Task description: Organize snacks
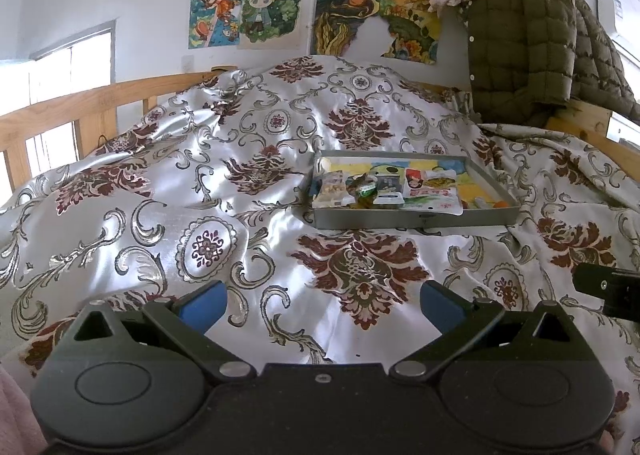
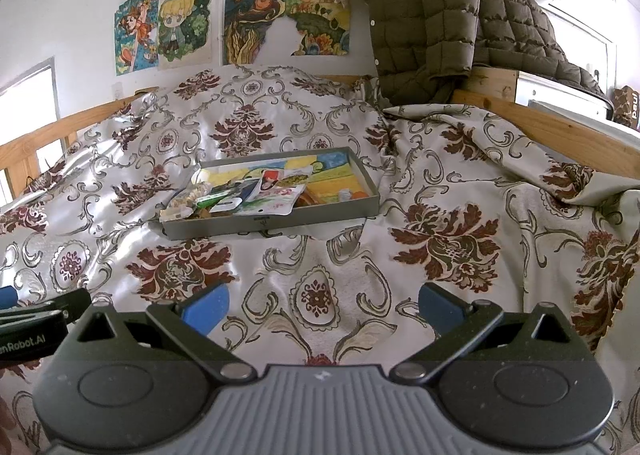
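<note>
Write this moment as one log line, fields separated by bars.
left gripper: open, empty | right gripper: open, empty | snacks: in grey tray on bedspread | contact: none

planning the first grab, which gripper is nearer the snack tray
Roughly equal, no clear winner. The left gripper has the snack tray ahead and to its right; the right gripper has it ahead and to its left. Both are open, well short of it.

A shallow grey tray (image 1: pixel 416 218) lies flat on the patterned bedspread, its floor lined with a colourful picture. Snack packets (image 1: pixel 384 193) are heaped at its 9 o'clock half (overlapping, individual types unclear). A white-and-red pouch (image 1: pixel 434 191) lies centrally. A small orange item (image 1: pixel 499 204) sits at the 3 o'clock end.
</note>
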The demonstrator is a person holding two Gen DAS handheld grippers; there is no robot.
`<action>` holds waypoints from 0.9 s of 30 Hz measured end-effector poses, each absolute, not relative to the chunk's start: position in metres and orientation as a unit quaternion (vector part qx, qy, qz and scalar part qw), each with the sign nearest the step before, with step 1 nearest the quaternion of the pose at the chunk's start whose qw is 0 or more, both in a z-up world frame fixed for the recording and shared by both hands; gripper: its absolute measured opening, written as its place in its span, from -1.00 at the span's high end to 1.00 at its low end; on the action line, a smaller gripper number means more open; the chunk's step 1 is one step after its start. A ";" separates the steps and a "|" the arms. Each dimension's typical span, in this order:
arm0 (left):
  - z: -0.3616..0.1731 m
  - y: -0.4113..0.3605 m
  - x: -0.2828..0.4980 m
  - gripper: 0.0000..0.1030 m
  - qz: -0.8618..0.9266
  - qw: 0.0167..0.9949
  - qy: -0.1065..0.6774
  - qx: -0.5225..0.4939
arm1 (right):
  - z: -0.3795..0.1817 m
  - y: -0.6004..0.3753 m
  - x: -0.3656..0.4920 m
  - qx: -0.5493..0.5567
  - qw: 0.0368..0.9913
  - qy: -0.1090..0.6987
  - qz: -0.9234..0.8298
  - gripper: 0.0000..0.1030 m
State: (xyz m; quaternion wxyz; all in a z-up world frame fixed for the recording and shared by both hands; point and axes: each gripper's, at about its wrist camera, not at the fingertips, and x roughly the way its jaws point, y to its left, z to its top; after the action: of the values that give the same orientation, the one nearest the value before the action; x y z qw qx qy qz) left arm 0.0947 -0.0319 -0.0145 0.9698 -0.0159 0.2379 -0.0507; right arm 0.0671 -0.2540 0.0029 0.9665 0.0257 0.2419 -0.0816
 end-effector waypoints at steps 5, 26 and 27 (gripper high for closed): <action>-0.015 -0.031 0.094 -0.98 -0.048 0.970 0.238 -0.018 | 0.003 -0.254 0.067 0.025 0.966 0.242 -0.082 -1.00; -0.014 -0.030 0.095 -0.98 -0.047 0.970 0.238 -0.019 | -0.001 -0.256 0.065 0.019 0.966 0.245 -0.079 -1.00; -0.014 -0.029 0.095 -0.98 -0.047 0.970 0.238 -0.019 | -0.002 -0.256 0.065 0.018 0.966 0.246 -0.078 -1.00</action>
State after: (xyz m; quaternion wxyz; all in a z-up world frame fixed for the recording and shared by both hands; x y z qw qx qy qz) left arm 0.0948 -0.0294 -0.0145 0.9698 -0.0190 0.2385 -0.0468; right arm 0.0649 -0.2563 -0.0020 0.9660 0.0183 0.2455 -0.0783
